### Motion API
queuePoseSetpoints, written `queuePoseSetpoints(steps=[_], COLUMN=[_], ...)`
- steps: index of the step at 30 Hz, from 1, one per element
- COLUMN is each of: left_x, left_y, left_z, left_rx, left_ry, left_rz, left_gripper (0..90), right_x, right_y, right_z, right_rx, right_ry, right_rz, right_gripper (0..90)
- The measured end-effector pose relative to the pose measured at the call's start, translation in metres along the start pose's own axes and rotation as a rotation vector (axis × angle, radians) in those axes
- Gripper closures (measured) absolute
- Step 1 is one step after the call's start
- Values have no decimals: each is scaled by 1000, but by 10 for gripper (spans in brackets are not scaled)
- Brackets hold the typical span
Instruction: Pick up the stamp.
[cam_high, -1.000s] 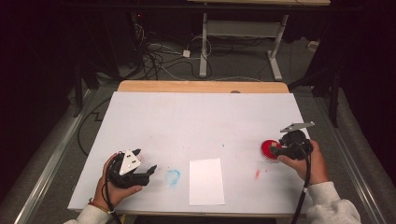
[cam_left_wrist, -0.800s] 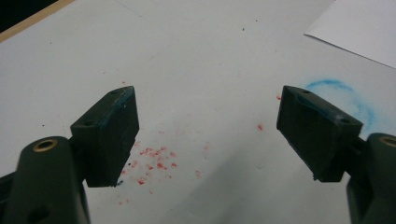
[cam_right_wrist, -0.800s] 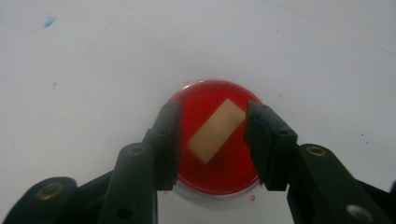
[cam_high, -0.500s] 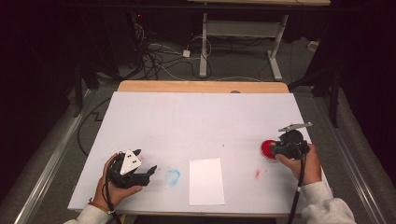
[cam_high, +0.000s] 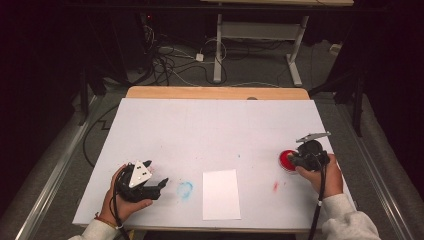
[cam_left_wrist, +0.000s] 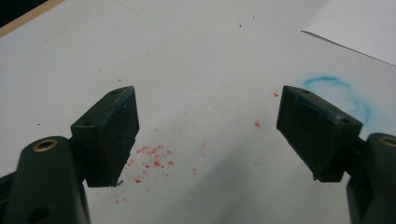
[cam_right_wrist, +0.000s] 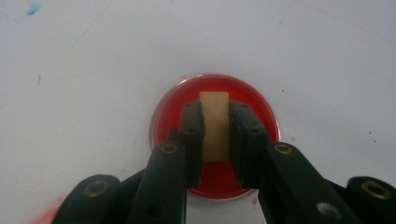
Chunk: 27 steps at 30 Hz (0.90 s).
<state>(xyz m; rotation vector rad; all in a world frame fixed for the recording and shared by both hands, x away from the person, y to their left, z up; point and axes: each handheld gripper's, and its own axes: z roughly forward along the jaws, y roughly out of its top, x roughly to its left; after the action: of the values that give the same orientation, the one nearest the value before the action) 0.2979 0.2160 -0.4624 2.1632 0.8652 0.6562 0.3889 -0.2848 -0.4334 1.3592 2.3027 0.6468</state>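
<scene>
1. Since the earlier frame, we had drawn the right gripper (cam_high: 296, 159) slightly toward the lower right of the frame, over the red paint dish (cam_high: 287, 160).
2. Its jaws were clamped on a tan block (cam_right_wrist: 214, 125) above the red paint; loading looked underway.
3. The left gripper (cam_high: 159, 184) sat wide open, empty, beside the blue smudge (cam_high: 185, 189).
4. The white paper (cam_high: 220, 194), lower centre, was unmarked; we judged stamping remained.

High view looks forward and down on the whole surface (cam_high: 215, 130); both gripper views sit close above it (shared white top).
</scene>
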Motion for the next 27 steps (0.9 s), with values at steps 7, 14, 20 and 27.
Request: queuePoseSetpoints(steps=[7,14,20,27], left_x=[0,1,1,0], left_y=[0,0,1,3], left_z=[0,1,1,1], left_rx=[0,-1,-8,-11], left_ry=[1,-5,-7,-2], left_rz=[1,-3,4,14], left_gripper=[207,209,209,209], right_x=[0,-3,-5,-6], right_y=[-1,-2,-3,-5], right_z=[1,1,2,1], right_rx=[-5,-5,-11,-32], right_ry=[2,22,34,42], right_rz=[-6,-1,2,-11], right_gripper=[768,768,768,767])
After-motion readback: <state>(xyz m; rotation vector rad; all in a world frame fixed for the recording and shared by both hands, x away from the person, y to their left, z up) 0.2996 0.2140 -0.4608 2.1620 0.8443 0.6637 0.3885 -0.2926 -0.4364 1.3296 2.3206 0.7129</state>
